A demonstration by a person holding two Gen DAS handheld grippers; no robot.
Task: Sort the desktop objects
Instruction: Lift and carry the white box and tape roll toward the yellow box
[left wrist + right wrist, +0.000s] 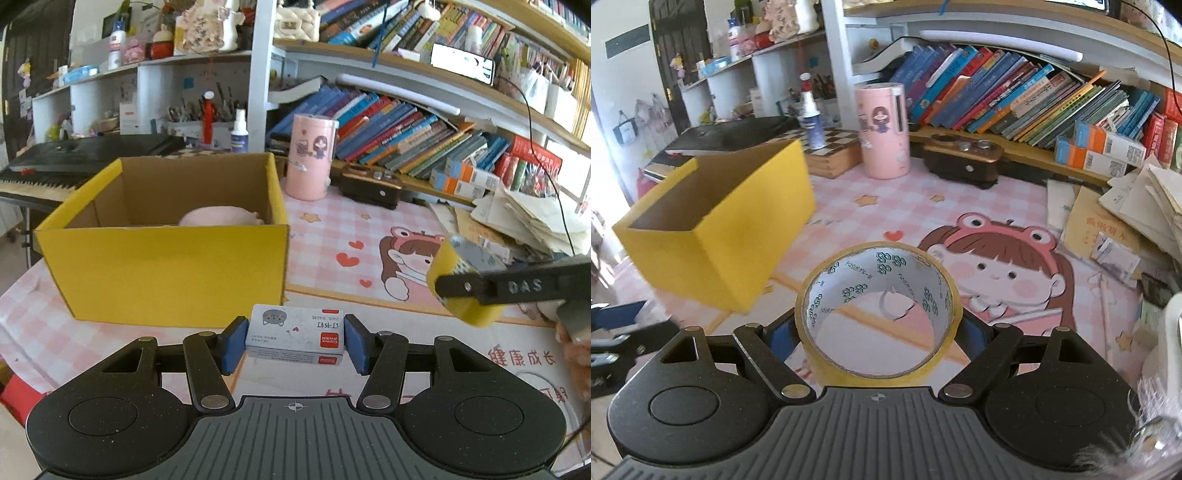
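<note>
My left gripper [294,341] is shut on a small white staples box [295,334] with a red label, held above the pink mat just in front of the open yellow cardboard box [166,273]. A pink soft thing [221,217] lies inside that box. My right gripper [877,328] is shut on a yellow tape roll [877,314], held above the mat right of the yellow box [713,236]. In the left wrist view the right gripper [465,286] and its tape roll [467,315] show at the right.
A pink cylindrical container [312,157] and a dark wooden holder [369,184] stand behind on the mat. Leaning books [399,129] fill the shelf at the back. A pile of papers [532,221] lies at the right. A keyboard [55,166] sits behind the box at left.
</note>
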